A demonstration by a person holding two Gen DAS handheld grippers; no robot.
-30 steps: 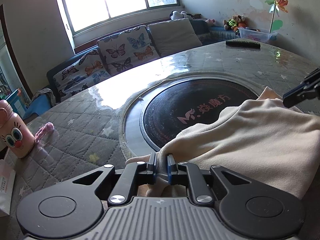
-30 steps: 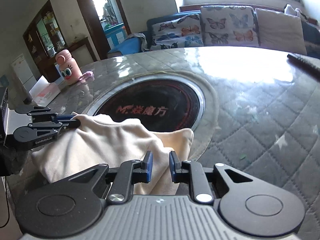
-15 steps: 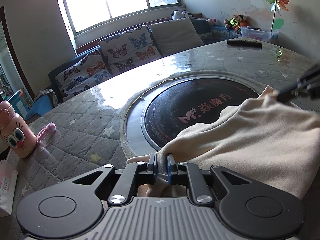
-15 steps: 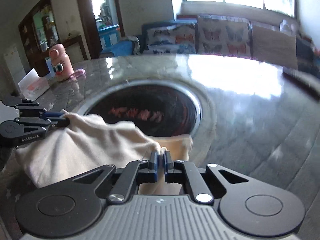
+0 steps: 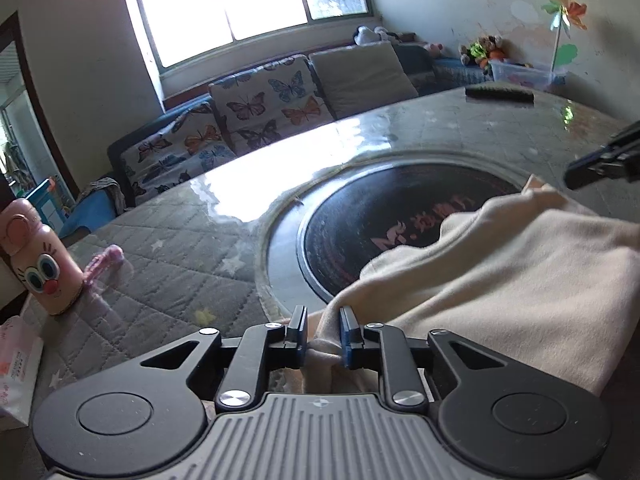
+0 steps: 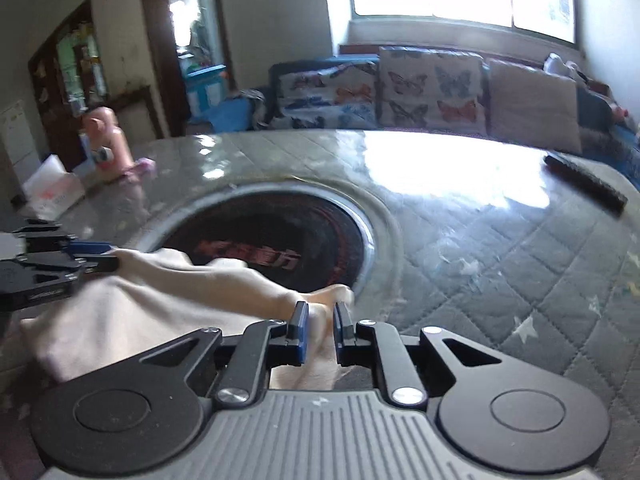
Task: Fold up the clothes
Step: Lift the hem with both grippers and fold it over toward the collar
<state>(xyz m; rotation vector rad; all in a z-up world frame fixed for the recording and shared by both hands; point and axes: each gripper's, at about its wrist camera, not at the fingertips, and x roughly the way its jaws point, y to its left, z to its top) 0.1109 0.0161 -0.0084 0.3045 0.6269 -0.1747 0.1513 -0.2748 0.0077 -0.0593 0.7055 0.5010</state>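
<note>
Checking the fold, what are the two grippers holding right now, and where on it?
Both have the cream garment between their jaws, which are opening: left gripper at its near bunched corner, right gripper at the opposite corner.

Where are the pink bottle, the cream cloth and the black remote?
pink bottle (image 5: 42,270): left wrist view, on its cartoon face.
cream cloth (image 5: 500,288): left wrist view, on its broad middle.
black remote (image 6: 586,182): right wrist view, mid-length on its top.

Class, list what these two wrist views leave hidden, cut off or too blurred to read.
- Cloth: near edge hidden under the left gripper body, left view; what garment it is cannot be told.
- Burner lettering: smeared by blur, right view; part covered by cloth, left view.
- Right gripper: cut off by the right edge, left view.
- Box: cut off at the left edge.
</note>
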